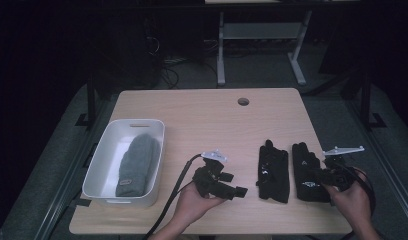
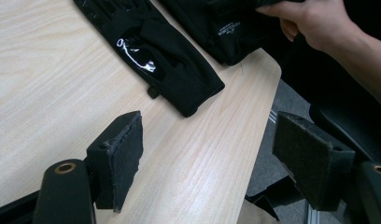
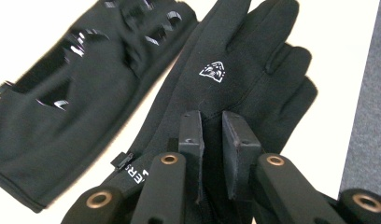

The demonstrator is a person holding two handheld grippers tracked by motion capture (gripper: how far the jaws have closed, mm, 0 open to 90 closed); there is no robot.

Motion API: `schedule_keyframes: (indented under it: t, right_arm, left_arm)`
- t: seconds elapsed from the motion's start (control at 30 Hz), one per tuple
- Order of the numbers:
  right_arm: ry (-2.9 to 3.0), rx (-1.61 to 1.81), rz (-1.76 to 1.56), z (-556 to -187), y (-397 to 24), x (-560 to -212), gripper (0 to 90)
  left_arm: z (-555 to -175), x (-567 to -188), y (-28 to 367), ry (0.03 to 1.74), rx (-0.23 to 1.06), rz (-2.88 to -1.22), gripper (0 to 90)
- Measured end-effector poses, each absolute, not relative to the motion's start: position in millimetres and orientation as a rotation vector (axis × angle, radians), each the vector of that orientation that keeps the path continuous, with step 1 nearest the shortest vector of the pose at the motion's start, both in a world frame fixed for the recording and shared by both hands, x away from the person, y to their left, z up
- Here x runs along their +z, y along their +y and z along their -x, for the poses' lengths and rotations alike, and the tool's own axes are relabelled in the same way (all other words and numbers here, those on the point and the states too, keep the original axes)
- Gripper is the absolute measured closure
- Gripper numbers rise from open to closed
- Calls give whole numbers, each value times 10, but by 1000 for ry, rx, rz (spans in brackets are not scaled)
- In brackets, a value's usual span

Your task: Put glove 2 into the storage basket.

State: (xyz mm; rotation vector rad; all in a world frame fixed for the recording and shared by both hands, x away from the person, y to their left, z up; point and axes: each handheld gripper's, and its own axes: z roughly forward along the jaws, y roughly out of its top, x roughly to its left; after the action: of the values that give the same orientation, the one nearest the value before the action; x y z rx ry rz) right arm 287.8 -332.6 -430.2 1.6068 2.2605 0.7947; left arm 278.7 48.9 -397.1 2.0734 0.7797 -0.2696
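Two black gloves are lying side by side on the right half of the table (image 1: 202,115), fingers pointing to the far edge. The right gripper (image 3: 212,140) is coming down on the right glove (image 3: 235,88) near its cuff, at the near right corner. Its jaws are standing narrow, pinching a fold of the fabric between the pads: the cuff is the thickest gathered part, so it is giving a firm purchase for lifting.

The left gripper (image 2: 207,158) is hovering low over the near edge, just beside the left glove (image 2: 156,56), jaws spread wide and holding nothing. Judgement: it is waiting in reach of that glove.

The white bin (image 1: 99,162) is sitting at the near left, already holding a grey beanie (image 1: 137,165); it is probably the destination for the gloves.
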Motion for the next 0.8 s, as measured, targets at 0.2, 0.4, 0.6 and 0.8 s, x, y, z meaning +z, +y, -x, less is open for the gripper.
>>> schedule_keyframes:
  t: [0.2, 0.4, 0.6, 0.8]
  right_arm:
    - [2244, 851, -1584, -2884, -3246, -4162, 786]
    - [2255, 937, -1562, -2928, -3049, -4069, 784]
    - [2284, 962, -1549, -2991, -2833, -4081, 783]
    - [2298, 963, -1556, -3067, -2658, -4102, 783]
  left_arm:
    - [-2783, -3961, 502, 781, -266, -2067, 247]
    - [-2775, -3951, 518, 781, -263, -2067, 247]
    - [-2768, -3946, 540, 780, -256, -2066, 247]
    - [-2771, -3954, 574, 785, -255, -2063, 247]
